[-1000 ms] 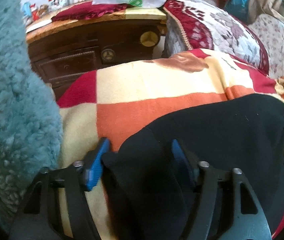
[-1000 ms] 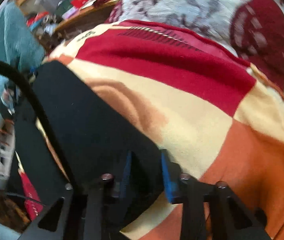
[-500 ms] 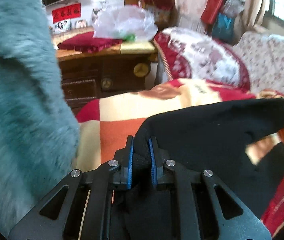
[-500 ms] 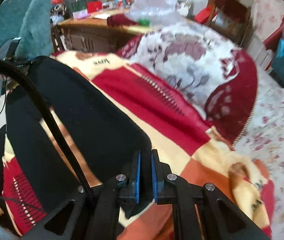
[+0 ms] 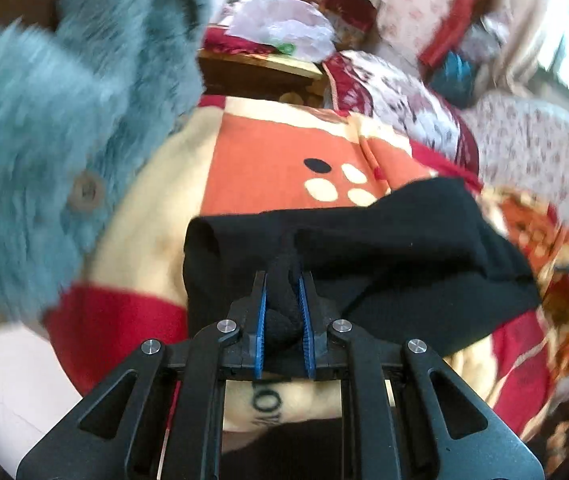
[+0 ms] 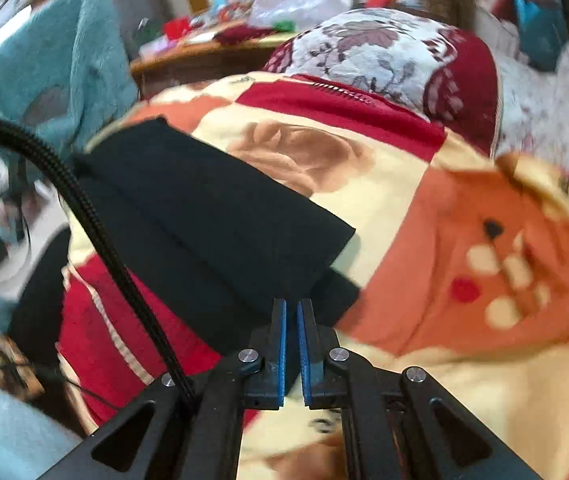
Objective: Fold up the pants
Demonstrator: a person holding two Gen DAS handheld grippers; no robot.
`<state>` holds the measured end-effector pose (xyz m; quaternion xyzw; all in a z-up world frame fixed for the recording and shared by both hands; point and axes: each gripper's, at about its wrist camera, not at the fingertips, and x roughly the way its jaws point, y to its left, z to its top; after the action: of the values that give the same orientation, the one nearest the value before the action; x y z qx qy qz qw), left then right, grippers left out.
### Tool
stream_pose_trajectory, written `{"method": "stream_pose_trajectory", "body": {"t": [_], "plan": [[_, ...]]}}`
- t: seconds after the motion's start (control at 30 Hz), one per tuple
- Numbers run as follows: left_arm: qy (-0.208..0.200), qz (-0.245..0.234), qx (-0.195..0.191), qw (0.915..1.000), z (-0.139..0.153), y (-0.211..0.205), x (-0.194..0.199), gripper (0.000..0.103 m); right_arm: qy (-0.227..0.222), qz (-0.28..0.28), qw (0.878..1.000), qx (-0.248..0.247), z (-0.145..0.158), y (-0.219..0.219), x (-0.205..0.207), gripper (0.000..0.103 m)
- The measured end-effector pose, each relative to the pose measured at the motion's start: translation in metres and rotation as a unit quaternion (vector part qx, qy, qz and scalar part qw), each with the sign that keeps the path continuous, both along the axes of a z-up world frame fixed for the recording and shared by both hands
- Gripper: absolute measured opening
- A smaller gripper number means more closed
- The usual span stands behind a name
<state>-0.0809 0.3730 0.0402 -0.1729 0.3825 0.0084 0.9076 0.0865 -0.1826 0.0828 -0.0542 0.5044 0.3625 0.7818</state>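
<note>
Black pants (image 5: pixel 384 240) lie doubled over on a red, orange and cream blanket (image 5: pixel 276 152). My left gripper (image 5: pixel 283 280) is shut on a bunched edge of the pants, which bulges between its blue pads. In the right wrist view the pants (image 6: pixel 204 216) stretch from the left down to my right gripper (image 6: pixel 291 306), which is shut on their near corner. The folded top layer ends in a straight edge just ahead of the right gripper.
A teal fluffy sleeve (image 5: pixel 44 120) fills the left of the left wrist view. A floral cushion (image 6: pixel 384 48) lies at the blanket's far end, with a cluttered wooden cabinet (image 5: pixel 256 72) behind. A black cable (image 6: pixel 96 216) curves across the right wrist view.
Both grippers closed on the pants, lifted them and carried the held edge over, so the pants now lie doubled on the blanket. Both views have swung and are blurred.
</note>
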Motion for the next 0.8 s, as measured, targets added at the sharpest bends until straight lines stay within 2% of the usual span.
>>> {"method": "stream_pose_trajectory", "body": {"t": [0.07,0.13,0.2,0.27,0.37,0.4,0.43,0.53,0.6,0.63,0.67,0.8], "plan": [[-0.008,0.025,-0.042,0.9988,0.000,0.009,-0.008,0.023,0.027,-0.007,0.999,0.025,-0.004,0.014,-0.003,0.007],[-0.012,0.046,-0.069,0.9964,0.003,0.016,-0.017,0.036,0.042,0.009,0.998,0.050,-0.009,0.034,-0.010,0.009],[-0.009,0.056,-0.067,0.9962,0.008,0.016,-0.027,0.038,0.050,0.020,0.997,0.053,-0.016,0.057,-0.020,0.021],[0.000,0.064,-0.043,0.9970,0.015,0.010,-0.035,0.038,0.061,0.028,0.995,0.068,-0.023,0.073,-0.022,0.037],[-0.004,0.069,-0.022,0.9974,0.029,-0.001,-0.048,0.041,0.084,0.017,0.989,0.117,-0.030,0.094,-0.024,0.039],[-0.010,0.073,-0.029,0.9969,0.033,-0.004,-0.052,0.046,0.092,0.006,0.986,0.139,-0.033,0.097,-0.023,0.039],[-0.014,0.075,-0.039,0.9963,0.036,-0.006,-0.053,0.053,0.103,-0.007,0.981,0.165,-0.035,0.099,-0.020,0.039],[-0.031,0.088,-0.082,0.9923,0.043,-0.017,-0.051,0.054,0.156,-0.055,0.953,0.252,-0.048,0.106,-0.012,0.047],[-0.040,0.096,-0.101,0.9894,0.046,-0.027,-0.046,0.056,0.177,-0.073,0.944,0.270,-0.056,0.116,-0.009,0.048],[-0.040,0.107,-0.114,0.9868,0.046,-0.031,-0.042,0.063,0.184,-0.079,0.940,0.275,-0.058,0.120,-0.009,0.048],[-0.038,0.118,-0.126,0.9843,0.044,-0.035,-0.037,0.066,0.191,-0.086,0.937,0.280,-0.061,0.123,-0.008,0.048],[-0.023,0.157,-0.182,0.9703,0.028,-0.050,-0.018,0.067,0.222,-0.130,0.917,0.305,-0.074,0.128,-0.006,0.050]]}}
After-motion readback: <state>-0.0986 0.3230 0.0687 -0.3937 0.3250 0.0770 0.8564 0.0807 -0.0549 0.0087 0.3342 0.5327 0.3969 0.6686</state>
